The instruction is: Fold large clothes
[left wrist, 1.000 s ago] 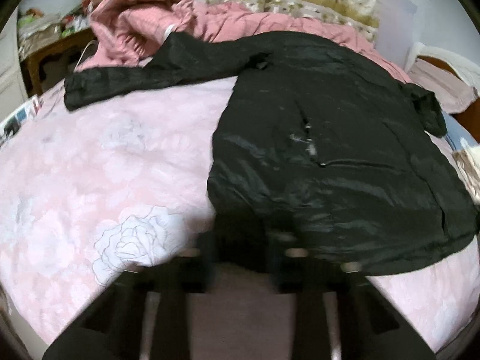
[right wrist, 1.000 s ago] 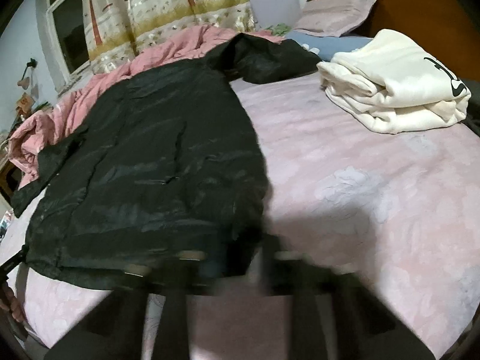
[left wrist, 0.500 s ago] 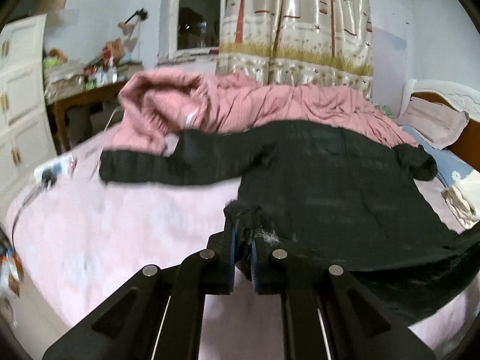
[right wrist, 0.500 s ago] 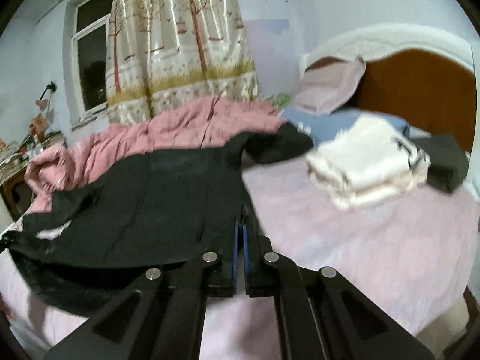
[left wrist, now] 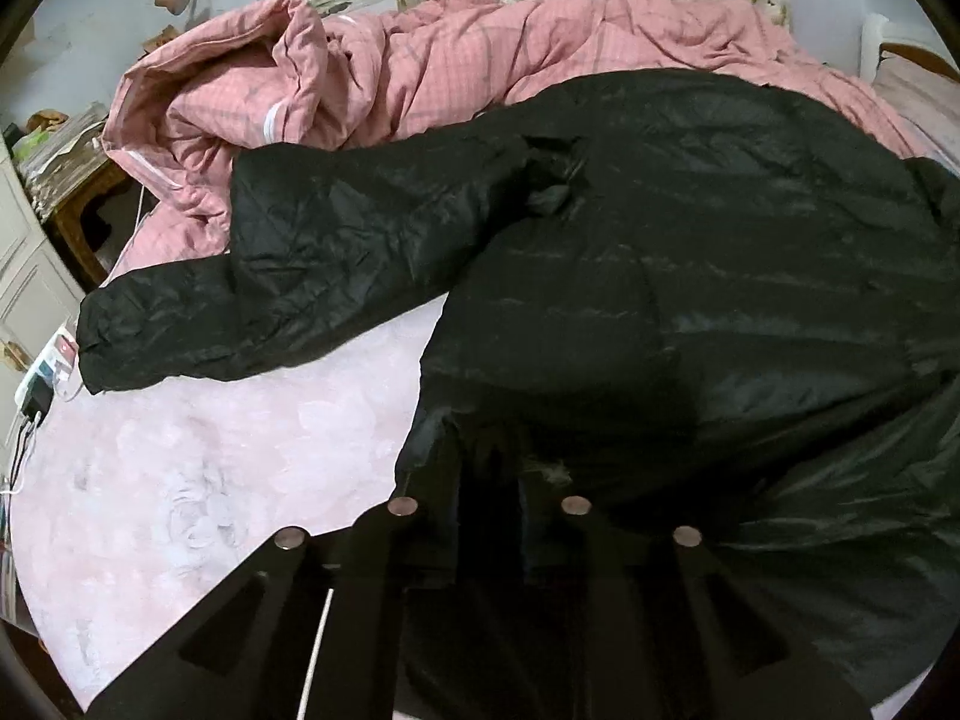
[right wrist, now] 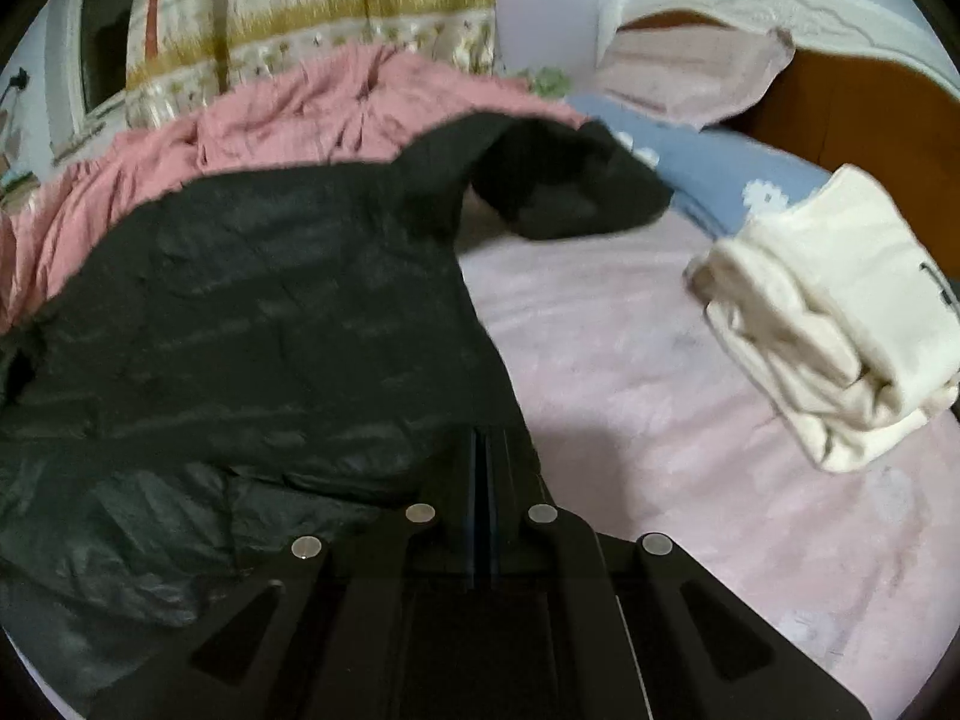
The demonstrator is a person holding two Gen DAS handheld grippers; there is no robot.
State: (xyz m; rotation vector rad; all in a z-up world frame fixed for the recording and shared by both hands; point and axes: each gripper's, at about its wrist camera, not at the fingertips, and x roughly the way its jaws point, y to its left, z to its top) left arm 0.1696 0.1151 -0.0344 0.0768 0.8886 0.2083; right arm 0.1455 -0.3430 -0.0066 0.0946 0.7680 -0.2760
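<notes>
A large black puffer jacket (left wrist: 690, 240) lies on the pink flowered bed sheet (left wrist: 210, 450), its lower part doubled over the body. One sleeve (left wrist: 270, 288) stretches out to the left. My left gripper (left wrist: 489, 468) is at the folded left corner; its jaws are opening, with hem fabric still between them. In the right wrist view the jacket (right wrist: 270, 300) fills the left half, with a bunched black end (right wrist: 570, 186) at the far right. My right gripper (right wrist: 485, 444) is shut on the jacket's right edge.
A rumpled pink quilt (left wrist: 420, 60) is heaped behind the jacket. A folded cream garment (right wrist: 840, 312) lies on the sheet at right, near a blue pillow (right wrist: 720, 174) and the wooden headboard (right wrist: 840, 120). A power strip (left wrist: 45, 372) sits at the bed's left edge.
Both grippers lifted the hem from the near edge and carried it forward over the jacket, then came down. The left jaws have parted; the right ones stay shut.
</notes>
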